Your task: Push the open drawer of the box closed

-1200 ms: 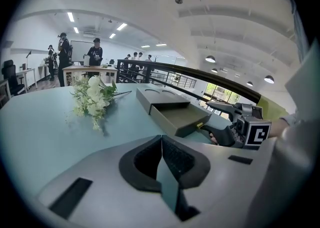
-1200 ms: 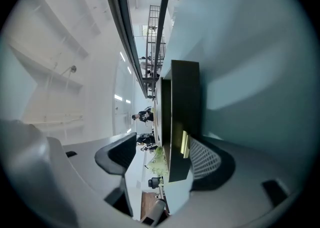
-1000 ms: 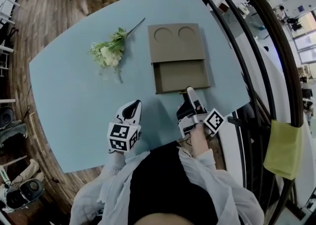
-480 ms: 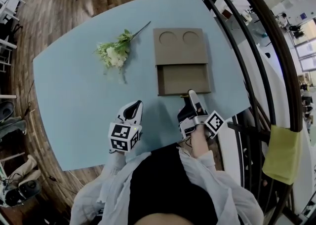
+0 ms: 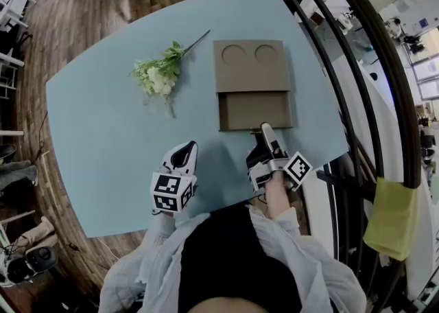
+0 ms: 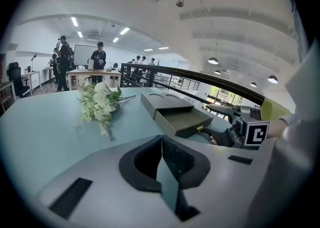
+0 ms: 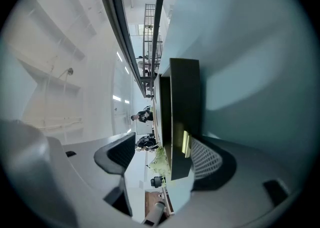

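A flat brown box [image 5: 249, 64] with two round recesses in its lid lies on the light blue table [image 5: 103, 140]. Its drawer [image 5: 255, 110] stands pulled out toward me. My right gripper [image 5: 264, 129] is turned on its side at the drawer's front edge. It is open, and in the right gripper view the drawer front [image 7: 181, 122] with its small brass handle [image 7: 186, 143] sits between the wide jaws, close to the meshed pad. My left gripper [image 5: 184, 153] rests on the table left of the drawer, shut and empty, with its pads [image 6: 161, 154] meeting.
A bunch of white flowers [image 5: 159, 75] lies on the table left of the box. The table's near right edge runs just behind my right gripper. A dark curved railing [image 5: 357, 99] runs along the right. People stand far off in the room [image 6: 97, 59].
The drawer looks slightly further in than a second ago. The right gripper has stayed at its front edge. The left gripper has not moved.
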The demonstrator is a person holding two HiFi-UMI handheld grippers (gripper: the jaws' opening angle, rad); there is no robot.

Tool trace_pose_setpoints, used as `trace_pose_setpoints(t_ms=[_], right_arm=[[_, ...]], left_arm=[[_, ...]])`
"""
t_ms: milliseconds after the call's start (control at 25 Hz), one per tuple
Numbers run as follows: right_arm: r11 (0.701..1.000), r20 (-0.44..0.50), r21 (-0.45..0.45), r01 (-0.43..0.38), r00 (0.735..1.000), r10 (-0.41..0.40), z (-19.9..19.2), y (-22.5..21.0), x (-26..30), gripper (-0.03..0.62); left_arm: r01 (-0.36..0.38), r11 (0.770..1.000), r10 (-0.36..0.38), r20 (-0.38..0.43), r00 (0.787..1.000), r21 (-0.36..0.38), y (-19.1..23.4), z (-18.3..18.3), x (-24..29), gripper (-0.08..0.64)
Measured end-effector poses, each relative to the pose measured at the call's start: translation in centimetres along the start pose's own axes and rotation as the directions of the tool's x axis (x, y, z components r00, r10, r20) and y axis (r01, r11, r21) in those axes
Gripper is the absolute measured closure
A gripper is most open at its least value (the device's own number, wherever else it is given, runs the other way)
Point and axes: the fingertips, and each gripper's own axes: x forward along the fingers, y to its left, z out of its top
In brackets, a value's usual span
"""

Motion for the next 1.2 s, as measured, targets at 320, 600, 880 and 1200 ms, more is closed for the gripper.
trace_pose_setpoints(t_ms=[320,600,880,1200], right_arm=[[1.000,-0.010,0.003,-0.003,1.000,0.003,0.6,0.4,1.4,0.247],[1.000,-0.017,0.011,-0.003,1.000,0.003,1.2,0.6,2.4,0.247],[1.000,-0.022,0.018,-0.007,1.000,0.008,1.6,0.7,3.4,0.247],[1.000,-0.023,0.024,-0.010,1.000,0.011,2.1,0.8,4.3,0.245]], left_arm=[[-0.022,1.000,0.022,-0.005,1.000,-0.021,0.5,0.1,0.3,0.541],[-0.029,0.999,0.028,-0.009,1.000,-0.029,0.5,0.3,0.9,0.541],[-0.038,0.999,0.038,-0.007,0.999,-0.033,0.7,0.5,1.3,0.541],[-0.053,0.998,0.053,-0.012,0.999,-0.041,0.9,0.3,1.3,0.541]])
